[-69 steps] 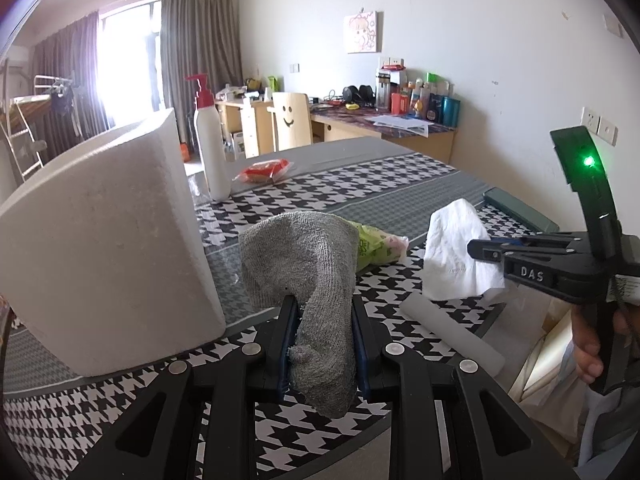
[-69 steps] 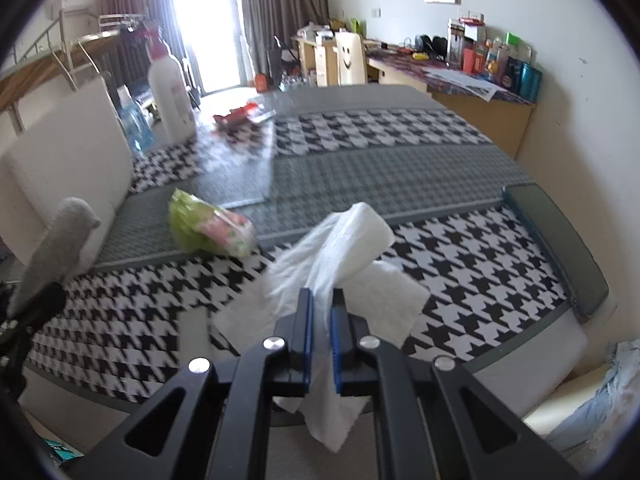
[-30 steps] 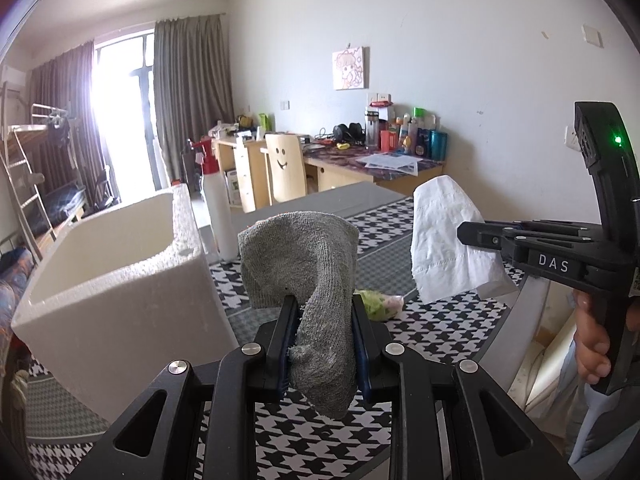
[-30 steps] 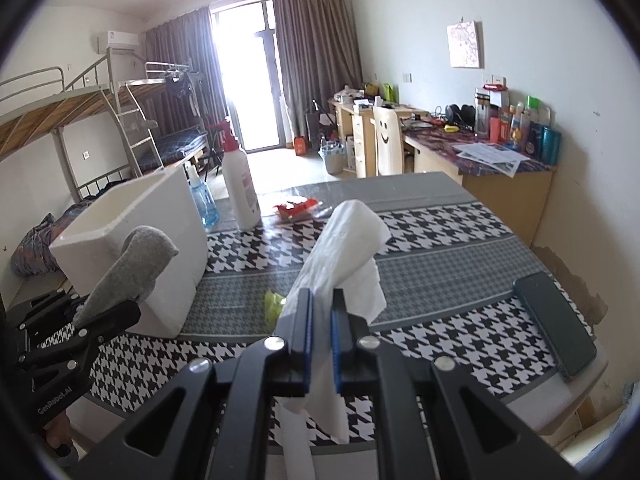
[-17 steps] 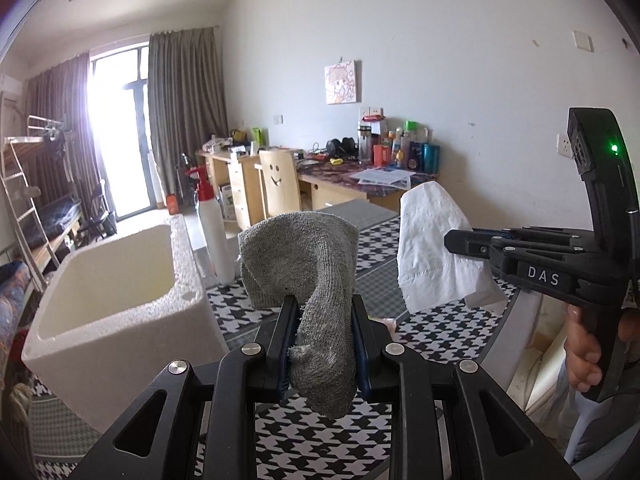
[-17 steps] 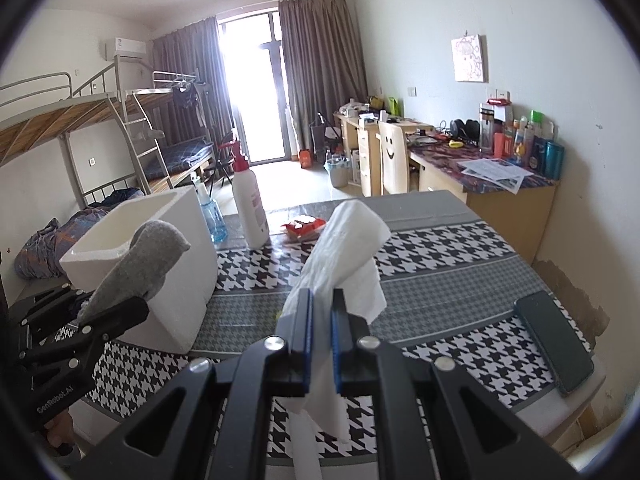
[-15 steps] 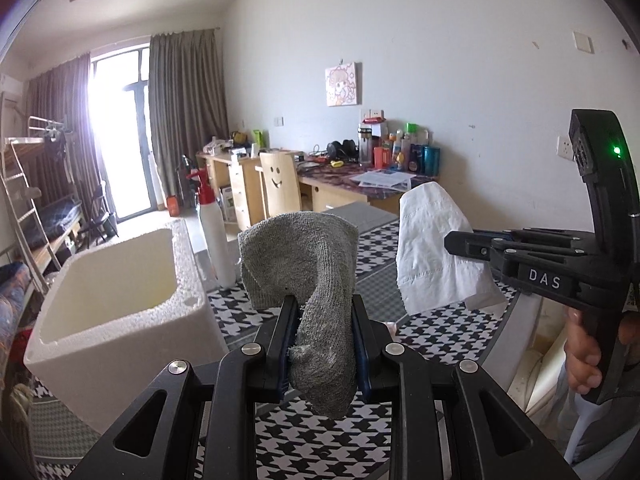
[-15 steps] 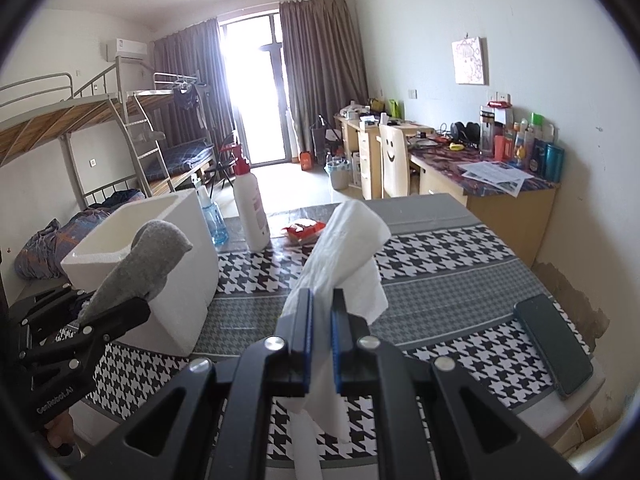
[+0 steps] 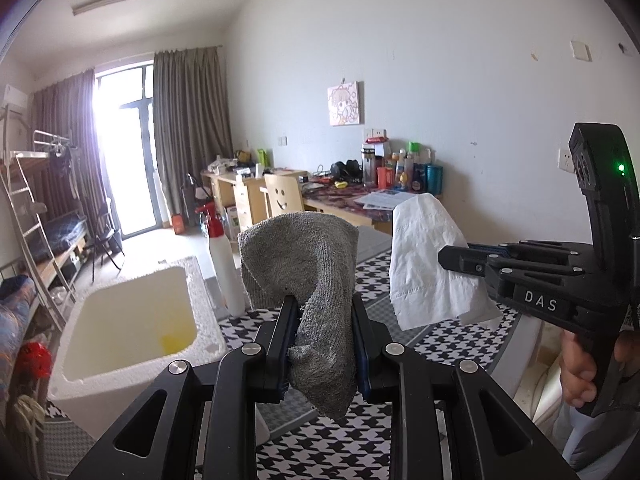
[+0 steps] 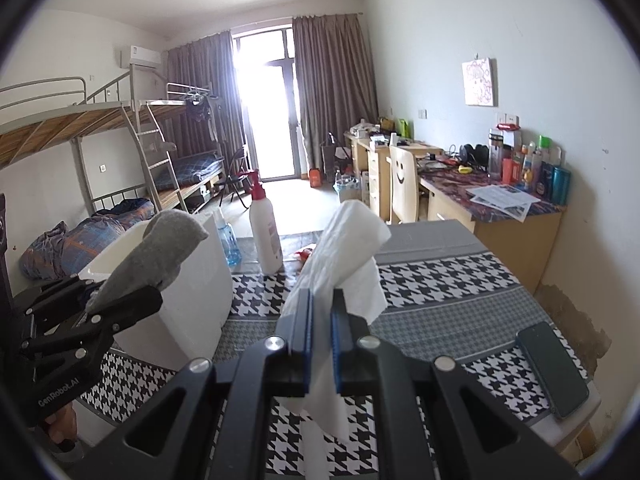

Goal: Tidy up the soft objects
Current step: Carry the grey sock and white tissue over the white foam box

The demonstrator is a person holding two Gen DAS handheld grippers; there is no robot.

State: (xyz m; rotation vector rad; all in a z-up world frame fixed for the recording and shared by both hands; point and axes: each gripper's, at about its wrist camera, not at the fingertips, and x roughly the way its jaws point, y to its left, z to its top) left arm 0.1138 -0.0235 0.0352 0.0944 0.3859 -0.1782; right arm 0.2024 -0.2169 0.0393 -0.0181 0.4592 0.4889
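Grey sock (image 9: 316, 304) sits clamped between the pads of the left gripper (image 9: 323, 340), its upper part folded over and raised above the houndstooth table (image 10: 452, 304). Just to the right, the right gripper (image 10: 321, 344) is pressed together on a white tissue (image 10: 344, 256), likewise held up off the table. Farther left stands an open white foam box (image 9: 132, 320), with a white pump bottle (image 10: 264, 236) beyond it. A dark phone (image 10: 552, 368) lies near the table's right edge.
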